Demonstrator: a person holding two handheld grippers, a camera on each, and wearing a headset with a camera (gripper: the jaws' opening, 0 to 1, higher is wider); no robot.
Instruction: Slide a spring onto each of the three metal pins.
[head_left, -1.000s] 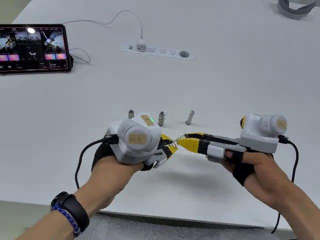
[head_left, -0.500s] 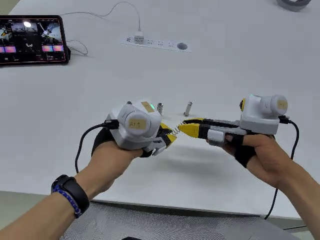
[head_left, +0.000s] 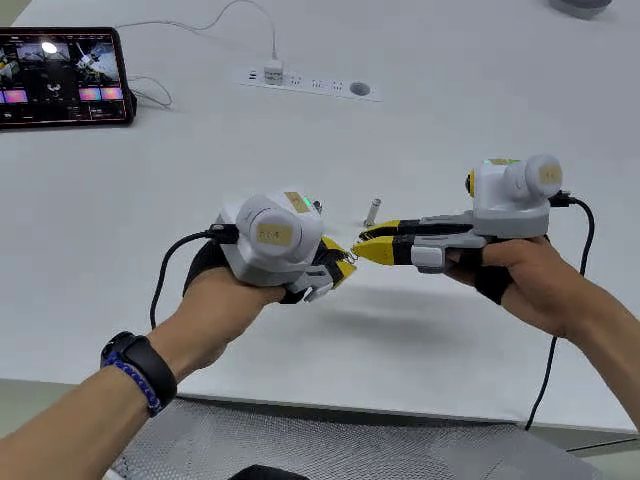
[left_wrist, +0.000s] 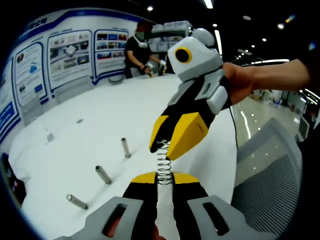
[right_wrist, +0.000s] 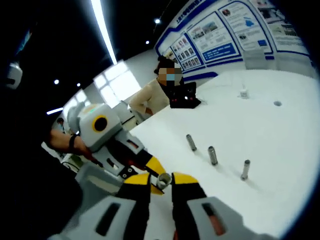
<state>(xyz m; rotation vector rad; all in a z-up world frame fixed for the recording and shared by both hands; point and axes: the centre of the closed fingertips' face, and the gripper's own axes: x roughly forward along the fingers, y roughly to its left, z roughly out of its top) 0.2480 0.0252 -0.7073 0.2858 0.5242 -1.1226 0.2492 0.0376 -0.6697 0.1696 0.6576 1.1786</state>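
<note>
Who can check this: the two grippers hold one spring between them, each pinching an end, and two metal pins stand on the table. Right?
Not quite. Three metal pins stand on the table, not two; the left gripper view shows them. The left gripper and right gripper do each pinch an end of one spring.

Bright bare metal wire in the spring (left_wrist: 163, 162), caught between smooth yellow plastic jaw tips with a slight gloss on the left gripper (left_wrist: 164, 179) and right gripper (right_wrist: 161, 181) (shells behind them in matt white and black plastic). Dull satin-grey metal on the pins (left_wrist: 103, 174); smooth white top with a soft sheen on the table (head_left: 450, 130). Glossy glass on the tablet (head_left: 60, 75), matt black on the wrist strap (head_left: 140, 365).
</note>
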